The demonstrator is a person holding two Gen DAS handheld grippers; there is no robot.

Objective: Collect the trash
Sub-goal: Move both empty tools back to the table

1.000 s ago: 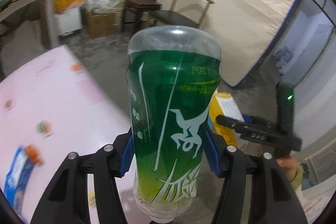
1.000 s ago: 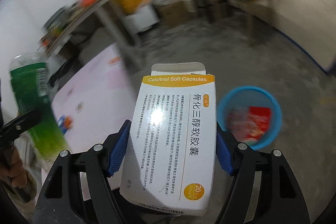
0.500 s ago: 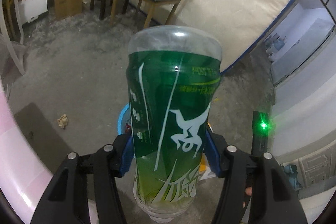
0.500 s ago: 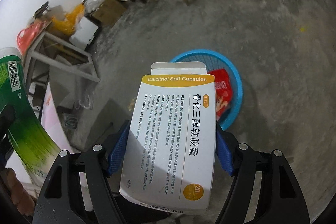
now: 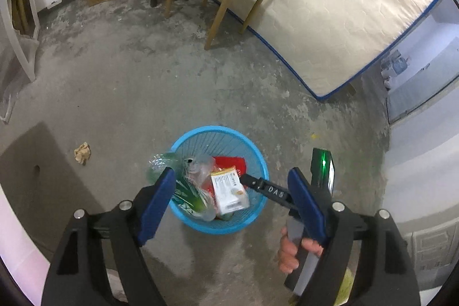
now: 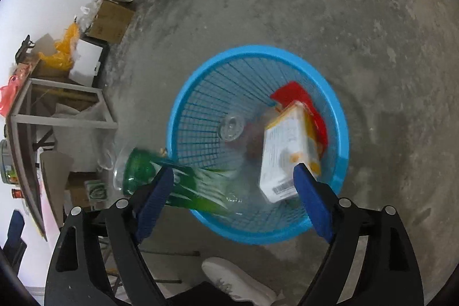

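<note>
Left claw: I am holding my left gripper [image 5: 229, 192] above the basket; its jaws have just been opening and are standing wide, with nothing between the pads.
Right claw: my right gripper [image 6: 233, 192] is also hanging over the basket, its jaws having just been opening too, spread and pressing on nothing.
Basket: the blue mesh basket [image 5: 183, 215] is standing on the concrete floor [image 5: 137, 82] right below both claws.
Green bottle: the green bottle [image 6: 172, 185] is lying tilted across the basket's rim, base end poking outside, neck end inside; it is blurred, so I cannot tell whether it is settling or tipping.
Bottle handling: I am judging it light, thin-walled and slick; if it needs a push, I am taking it across the labelled waist, gently, since it looks likely to dent.
White box: the white medicine box [image 6: 287, 151] is sitting inside the basket against the right wall, beside a red wrapper [image 6: 298, 96].
Box handling: it is looking light, stiff-edged cardboard, crushable on its broad faces; the narrow sides are the better hold.
Leftover: a crumpled paper scrap [image 5: 82, 152] is lying on the floor well apart from the basket; soft, weightless, best pinched through its middle.
</note>
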